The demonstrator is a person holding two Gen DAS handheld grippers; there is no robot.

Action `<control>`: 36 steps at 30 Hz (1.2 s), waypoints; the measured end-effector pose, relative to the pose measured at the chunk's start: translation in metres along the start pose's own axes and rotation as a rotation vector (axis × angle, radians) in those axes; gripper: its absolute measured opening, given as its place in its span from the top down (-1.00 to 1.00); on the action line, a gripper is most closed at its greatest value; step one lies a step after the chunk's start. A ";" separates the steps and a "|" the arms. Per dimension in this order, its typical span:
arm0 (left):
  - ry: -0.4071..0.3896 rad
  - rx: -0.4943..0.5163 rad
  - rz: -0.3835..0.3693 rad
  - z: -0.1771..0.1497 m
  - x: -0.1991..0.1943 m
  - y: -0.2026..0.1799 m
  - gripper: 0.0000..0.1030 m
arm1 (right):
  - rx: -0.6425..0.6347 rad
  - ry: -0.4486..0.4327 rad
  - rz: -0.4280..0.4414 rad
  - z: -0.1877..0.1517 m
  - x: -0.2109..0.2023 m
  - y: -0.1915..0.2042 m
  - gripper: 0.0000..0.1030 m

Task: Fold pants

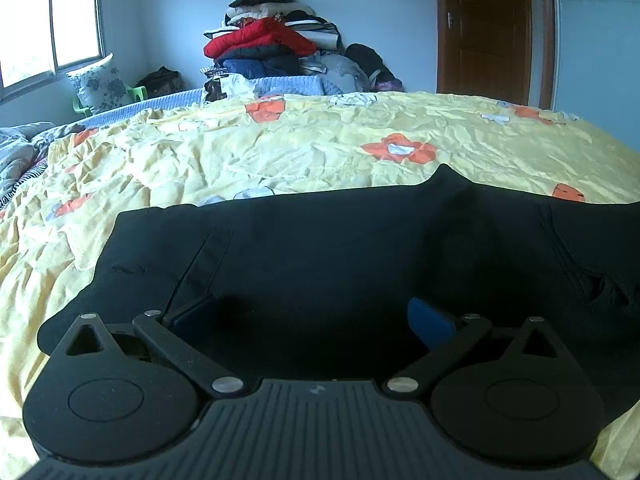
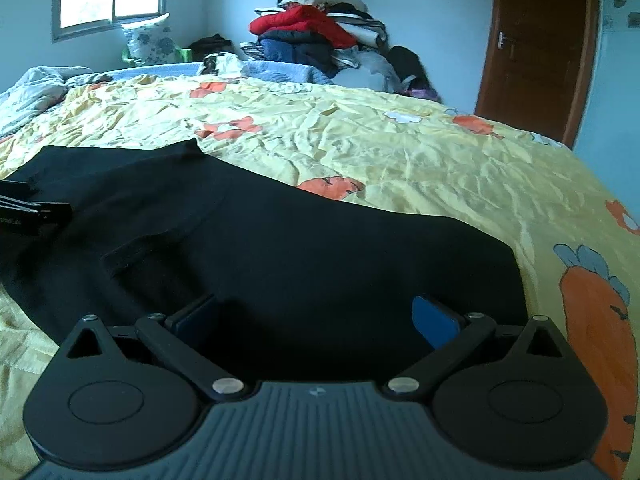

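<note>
Left wrist view: we see the left gripper (image 1: 312, 316) spread wide over black pants (image 1: 320, 248); fingertips hidden.
Right wrist view: our right gripper (image 2: 316, 316) gapes likewise; pants' (image 2: 280, 232) folds unreadable.

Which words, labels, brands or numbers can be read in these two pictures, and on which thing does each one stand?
No readable text in either view.
Left tool: a small round mark on its body, no letters.
Right tool: the same mark, no letters.
Black pants: no label visible.
Yellow bedsheet: only printed carrots and flowers.
</note>
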State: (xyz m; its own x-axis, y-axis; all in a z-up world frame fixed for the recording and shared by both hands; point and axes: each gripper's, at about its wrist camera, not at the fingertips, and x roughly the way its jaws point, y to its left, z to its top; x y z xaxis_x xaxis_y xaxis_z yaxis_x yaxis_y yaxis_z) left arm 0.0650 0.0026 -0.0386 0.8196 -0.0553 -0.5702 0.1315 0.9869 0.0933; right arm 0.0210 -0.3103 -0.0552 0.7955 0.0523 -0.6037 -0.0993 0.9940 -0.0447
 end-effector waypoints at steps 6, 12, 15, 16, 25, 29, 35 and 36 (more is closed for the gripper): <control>0.000 0.000 0.000 0.000 0.000 0.000 -1.00 | 0.031 0.002 -0.025 -0.001 0.000 0.002 -1.00; 0.000 0.002 0.002 0.000 0.000 0.000 -1.00 | 0.042 0.002 -0.028 -0.002 -0.001 0.002 -1.00; 0.000 0.003 0.002 0.000 0.001 0.001 -1.00 | 0.039 0.000 -0.034 -0.002 -0.002 0.003 -1.00; 0.000 0.003 0.001 0.000 0.000 0.000 -1.00 | 0.042 0.001 -0.031 -0.002 -0.002 0.003 -1.00; 0.002 0.000 0.000 0.000 0.001 0.000 -1.00 | 0.065 0.006 -0.014 -0.003 -0.001 0.002 -1.00; 0.002 -0.001 -0.001 0.000 0.001 0.000 -1.00 | 0.066 0.006 -0.014 -0.003 -0.002 0.002 -1.00; 0.002 -0.001 -0.001 0.000 0.000 0.000 -1.00 | 0.066 0.006 -0.014 -0.003 -0.002 0.003 -1.00; 0.002 -0.001 -0.001 0.000 0.000 0.000 -1.00 | 0.066 0.006 -0.014 -0.003 -0.002 0.002 -1.00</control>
State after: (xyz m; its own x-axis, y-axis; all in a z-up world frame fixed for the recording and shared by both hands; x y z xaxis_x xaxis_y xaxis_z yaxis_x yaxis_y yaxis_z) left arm 0.0652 0.0026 -0.0392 0.8185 -0.0564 -0.5717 0.1321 0.9870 0.0918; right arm 0.0180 -0.3088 -0.0565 0.7931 0.0376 -0.6079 -0.0484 0.9988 -0.0014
